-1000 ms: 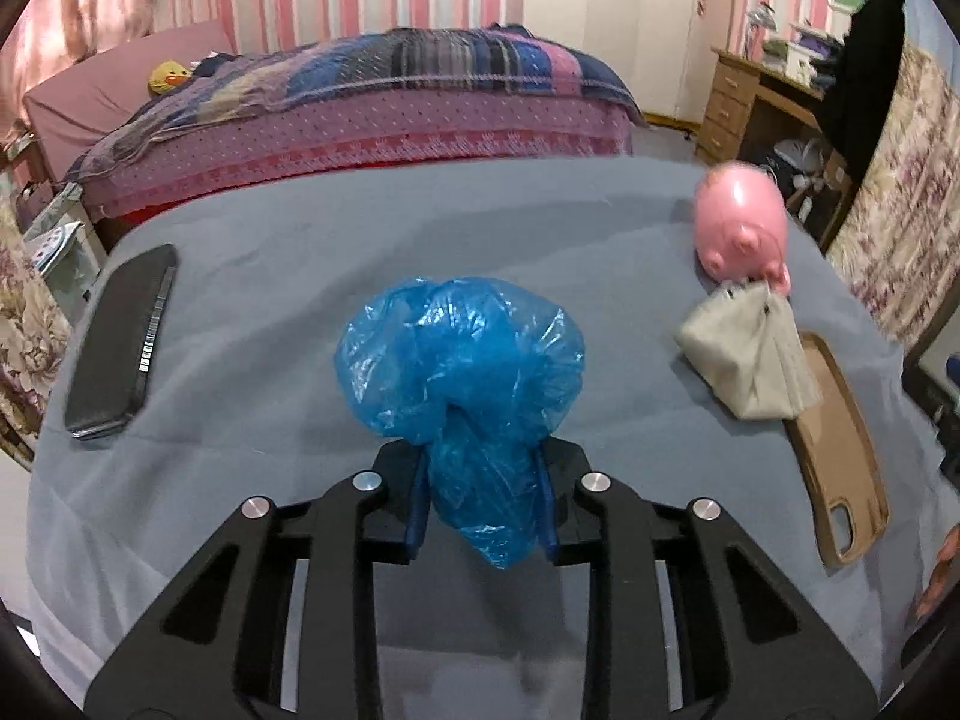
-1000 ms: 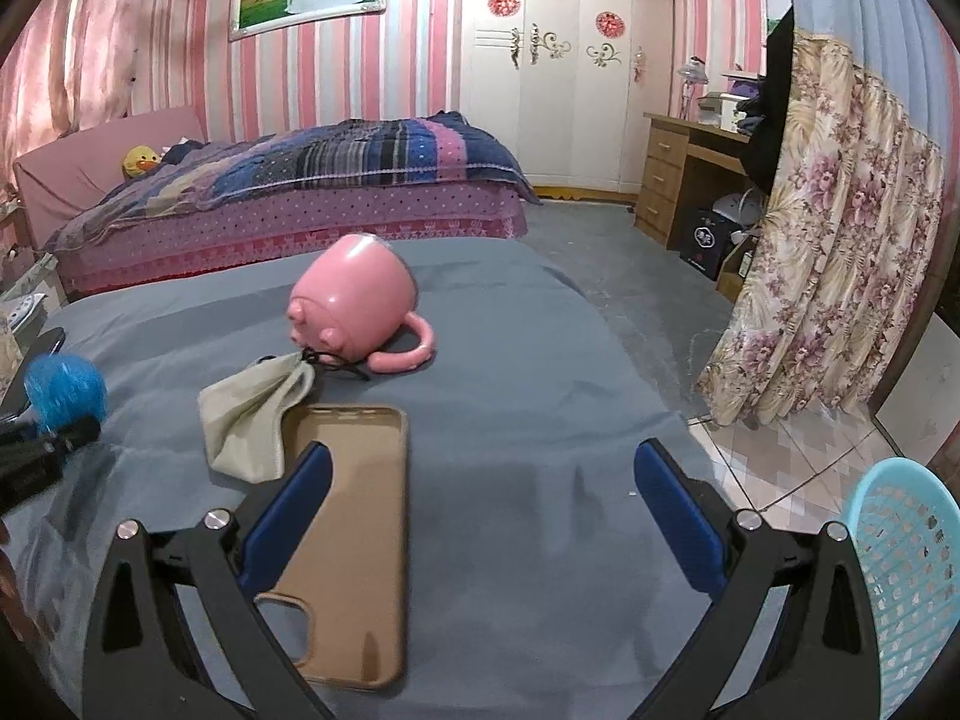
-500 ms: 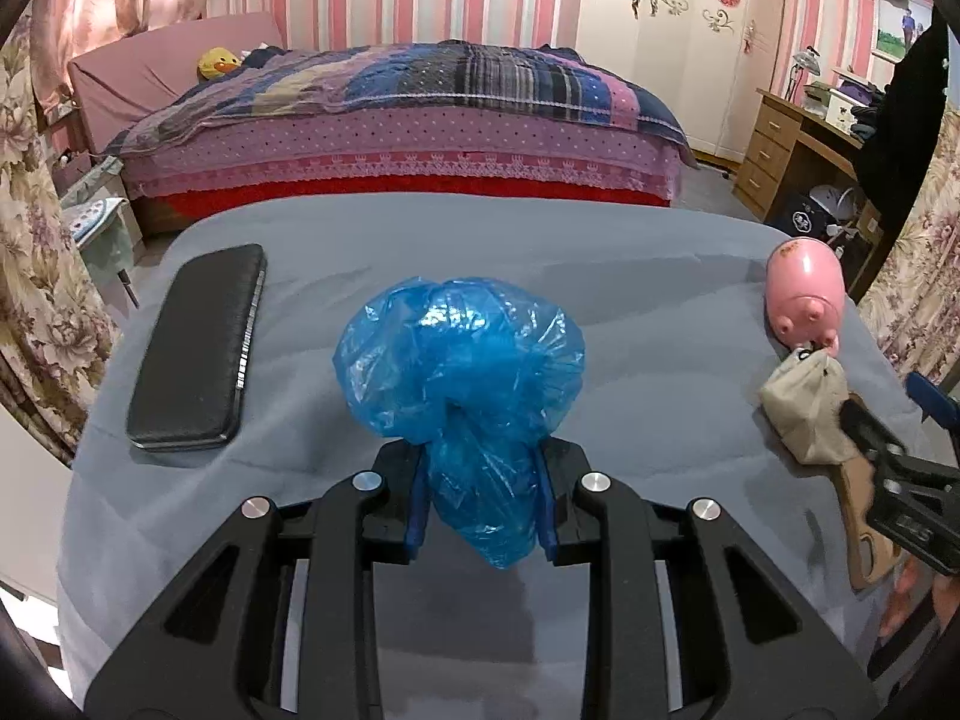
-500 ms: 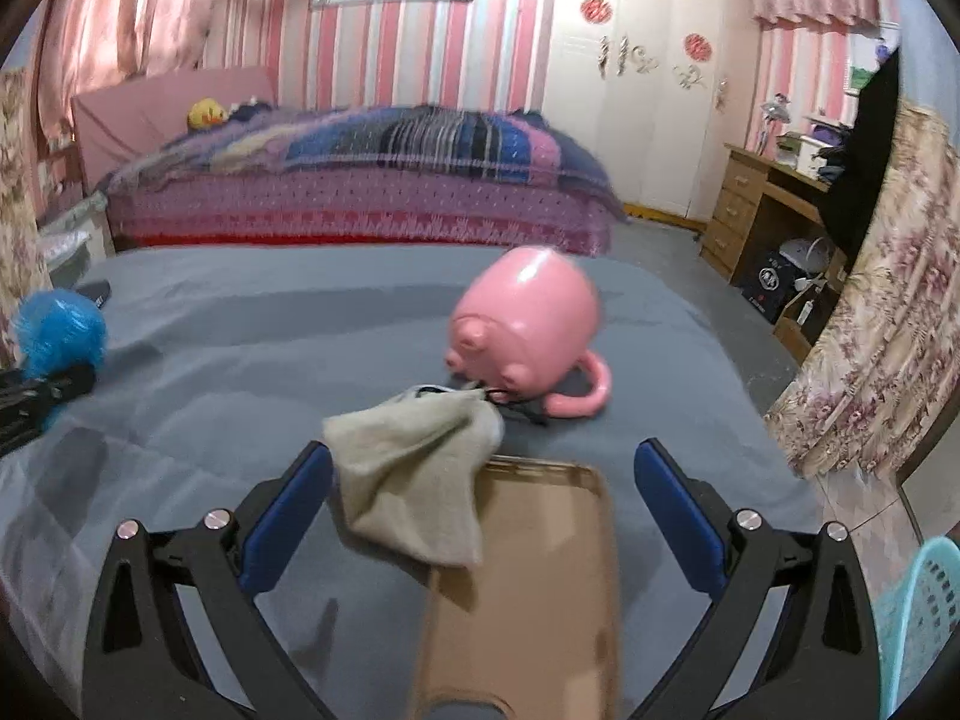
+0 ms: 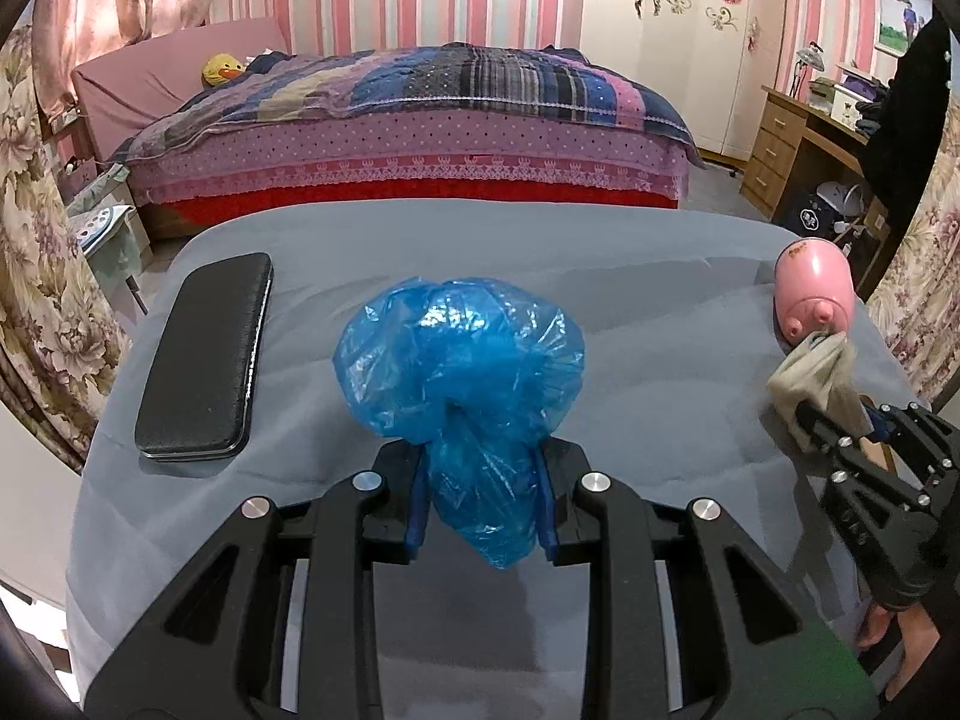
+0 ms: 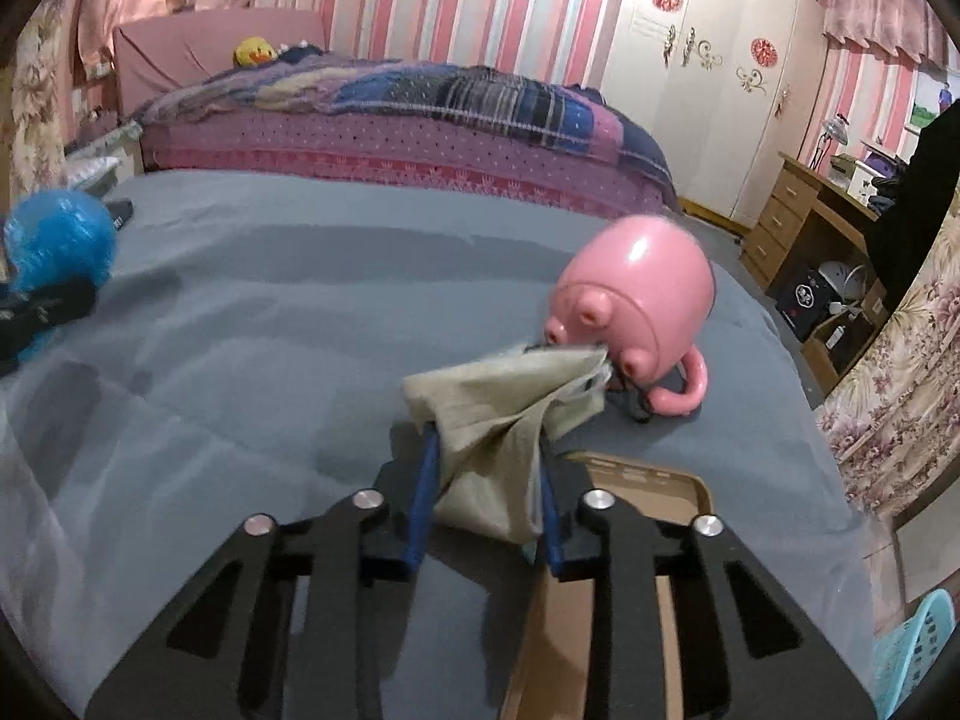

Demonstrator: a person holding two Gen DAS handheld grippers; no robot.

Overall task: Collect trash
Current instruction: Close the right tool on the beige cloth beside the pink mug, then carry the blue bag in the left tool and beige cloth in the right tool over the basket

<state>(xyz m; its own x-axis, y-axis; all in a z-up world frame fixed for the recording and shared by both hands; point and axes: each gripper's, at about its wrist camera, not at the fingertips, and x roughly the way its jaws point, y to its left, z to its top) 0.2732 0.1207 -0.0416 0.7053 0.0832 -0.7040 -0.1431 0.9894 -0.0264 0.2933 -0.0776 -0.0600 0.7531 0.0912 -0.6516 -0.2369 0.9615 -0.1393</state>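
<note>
Trash: our left jaws pinch the light, crinkly blue bag (image 5: 459,360); our right jaws are closing on the limp cloth (image 6: 504,414), low centre.

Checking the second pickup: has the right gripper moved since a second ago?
Yes. The right gripper has left the tan phone case for the beige cloth by the pink mug, jaws closing around it.

One blue plastic bag (image 5: 459,360), one beige cloth (image 6: 510,414), one pink mug (image 6: 636,294), one black case (image 5: 207,354), one tan phone case (image 6: 630,600), two grippers, one turquoise basket (image 6: 918,654)
</note>
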